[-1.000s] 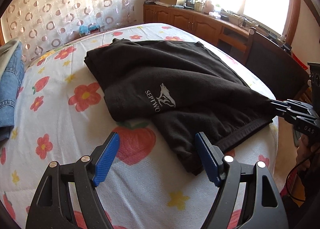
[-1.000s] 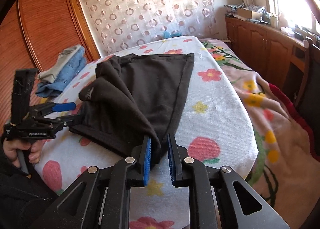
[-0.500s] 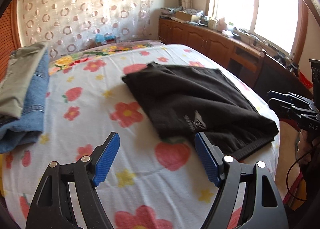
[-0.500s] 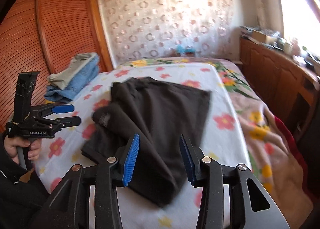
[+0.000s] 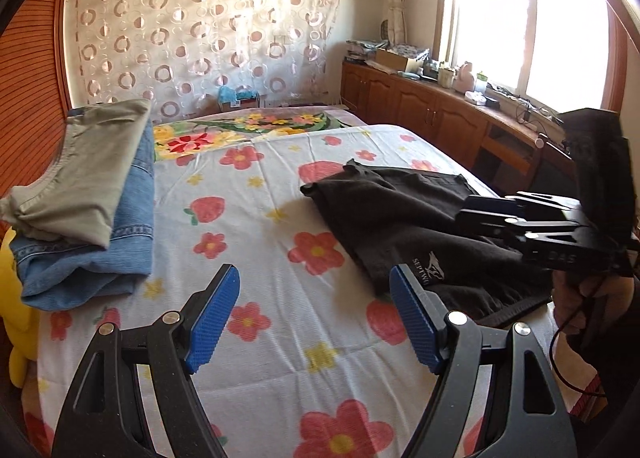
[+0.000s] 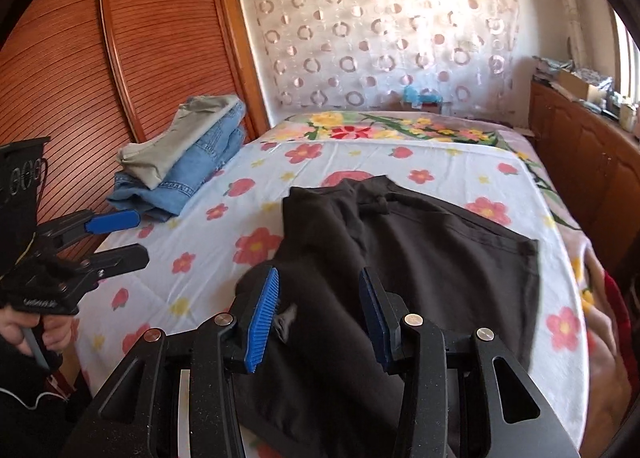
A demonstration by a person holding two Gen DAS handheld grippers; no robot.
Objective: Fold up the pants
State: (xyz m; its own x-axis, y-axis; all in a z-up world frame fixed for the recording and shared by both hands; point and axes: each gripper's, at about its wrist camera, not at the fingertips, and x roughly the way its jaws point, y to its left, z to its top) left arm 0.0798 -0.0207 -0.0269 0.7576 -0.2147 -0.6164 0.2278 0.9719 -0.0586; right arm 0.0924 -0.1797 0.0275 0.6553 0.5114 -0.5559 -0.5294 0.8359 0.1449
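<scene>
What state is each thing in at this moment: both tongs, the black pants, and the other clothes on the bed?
Left tongs: open, empty, over the bedsheet.
Right tongs: jaws have just been opening; open, pads not pressing the cloth.
Black pants: folded over, lying loose on the bed, somewhat rumpled.
Blue jeans: folded, at the bed's edge.
Olive garment: folded, stacked on the jeans.

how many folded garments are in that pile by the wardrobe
2 show: grey-green trousers on top, blue jeans underneath, at the bed's left edge beside the wardrobe. More could be hidden beneath.
</scene>
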